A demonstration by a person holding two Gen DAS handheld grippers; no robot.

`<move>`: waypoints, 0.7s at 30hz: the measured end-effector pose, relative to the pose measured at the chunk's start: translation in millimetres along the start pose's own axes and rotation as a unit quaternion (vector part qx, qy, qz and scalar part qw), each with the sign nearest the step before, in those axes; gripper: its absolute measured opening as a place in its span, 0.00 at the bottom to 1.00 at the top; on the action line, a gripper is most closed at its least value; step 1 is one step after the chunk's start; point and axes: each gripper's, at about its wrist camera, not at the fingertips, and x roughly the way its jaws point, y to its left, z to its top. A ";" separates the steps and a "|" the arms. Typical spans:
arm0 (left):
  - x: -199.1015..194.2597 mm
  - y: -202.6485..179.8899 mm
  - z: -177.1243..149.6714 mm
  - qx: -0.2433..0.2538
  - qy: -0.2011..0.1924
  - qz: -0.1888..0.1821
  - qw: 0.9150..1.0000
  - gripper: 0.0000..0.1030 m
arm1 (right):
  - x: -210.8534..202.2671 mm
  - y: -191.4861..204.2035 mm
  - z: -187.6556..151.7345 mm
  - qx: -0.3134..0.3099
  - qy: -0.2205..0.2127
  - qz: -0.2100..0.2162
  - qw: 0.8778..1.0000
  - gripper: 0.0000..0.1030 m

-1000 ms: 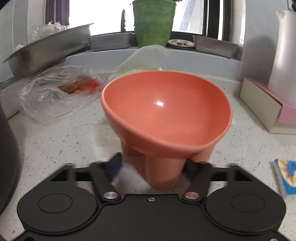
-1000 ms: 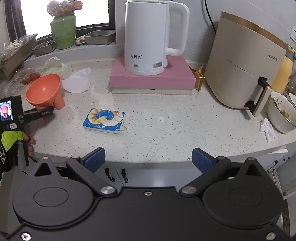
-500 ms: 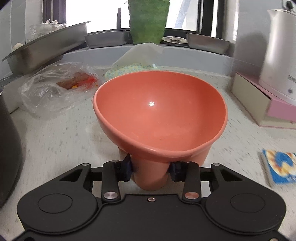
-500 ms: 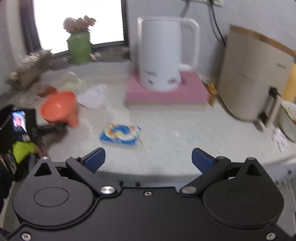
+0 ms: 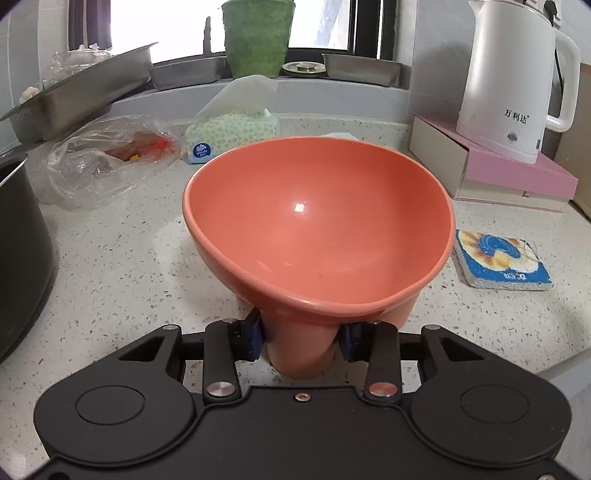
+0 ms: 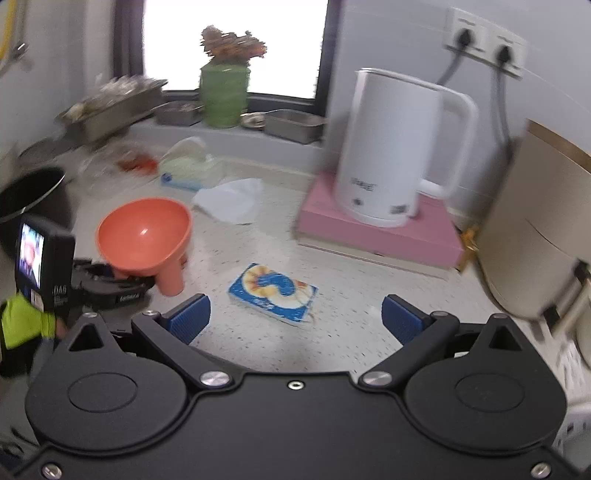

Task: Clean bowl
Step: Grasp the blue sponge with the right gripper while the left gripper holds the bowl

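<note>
A: What's nearest?

B: The left gripper (image 5: 301, 341), its blue pads clamped on the foot of the orange bowl (image 5: 317, 236). The bowl tilts, its mouth facing back toward the camera. Whether the foot touches the counter (image 5: 122, 266) I cannot tell.

A: And the other one?

B: The right gripper (image 6: 295, 319) hangs above the counter's near edge, fingers wide apart, holding nothing. From there the bowl sits to the left, with the sponge (image 6: 273, 291) just right of it.

A: The surface?

B: A pale speckled stone counter. The sponge lies flat on it, blue and white with an orange print, near the bowl but apart from it.

A: What's around?

B: At the left edge, a dark pot (image 5: 22, 254). Behind the bowl, a clear bag (image 5: 107, 162) with something red inside, a tissue pack (image 5: 231, 134), and a crumpled white tissue (image 6: 231, 201). To the right, a white kettle (image 5: 511, 77) stands on a pink box (image 5: 517, 171), with a beige appliance (image 6: 535, 229) beyond it.

A: Farthest back?

B: A raised sill under a bright window, carrying steel trays (image 5: 85, 92) and a green pot (image 5: 256, 35) of dried flowers. Two plugs sit in a wall socket (image 6: 484, 44) above the kettle.
</note>
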 end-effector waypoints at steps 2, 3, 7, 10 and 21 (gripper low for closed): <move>0.1 -1.1 -0.3 -0.002 0.001 0.004 1.000 0.37 | 18.4 1.2 -3.9 -0.026 0.010 0.015 0.999 0.97; -0.1 -1.3 -1.1 -0.003 0.000 0.005 1.000 0.37 | 27.1 1.7 -5.9 -0.039 0.015 0.021 0.999 0.97; -0.5 -1.6 -3.0 -0.004 -0.002 0.006 1.000 0.37 | 57.3 -0.2 -14.3 -0.117 0.022 0.062 0.991 0.97; -1.5 -1.3 -3.8 -0.003 -0.002 0.007 1.000 0.37 | 81.1 -5.3 -17.8 -0.206 0.024 0.113 0.972 0.97; -5.6 -4.3 -5.0 -0.019 0.000 0.024 1.000 0.37 | 155.2 -14.1 -7.3 -0.377 0.068 0.193 0.903 0.97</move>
